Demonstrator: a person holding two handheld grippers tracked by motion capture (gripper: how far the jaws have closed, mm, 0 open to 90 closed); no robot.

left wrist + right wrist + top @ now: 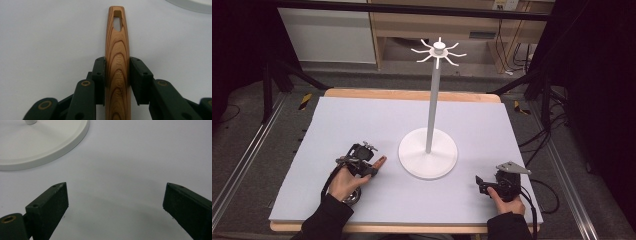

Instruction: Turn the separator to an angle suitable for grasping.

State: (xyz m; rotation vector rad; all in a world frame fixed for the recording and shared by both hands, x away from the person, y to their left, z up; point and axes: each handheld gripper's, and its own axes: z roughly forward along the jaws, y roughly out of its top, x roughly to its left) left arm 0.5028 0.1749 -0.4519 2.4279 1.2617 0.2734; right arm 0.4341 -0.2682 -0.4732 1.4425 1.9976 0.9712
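The white hook stand (428,150) rises from the middle of the grey table (362,115), its ring of prongs (438,51) high above and to the far right of the left gripper (373,167), the nearer one. That gripper is clamped on a wooden handle (117,57) whose long axis runs out between the jaws toward the stand, slotted end (117,20) leading. The right gripper (115,202) rests near right, spread and empty; the handle's other end is hidden under the left hand (343,184).

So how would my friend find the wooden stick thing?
Start at the tall white stand in the middle of the table. Just left of its round base, the left tongs pinch a wooden handle. It's the one brown, striped thing there, with a slot near its tip.
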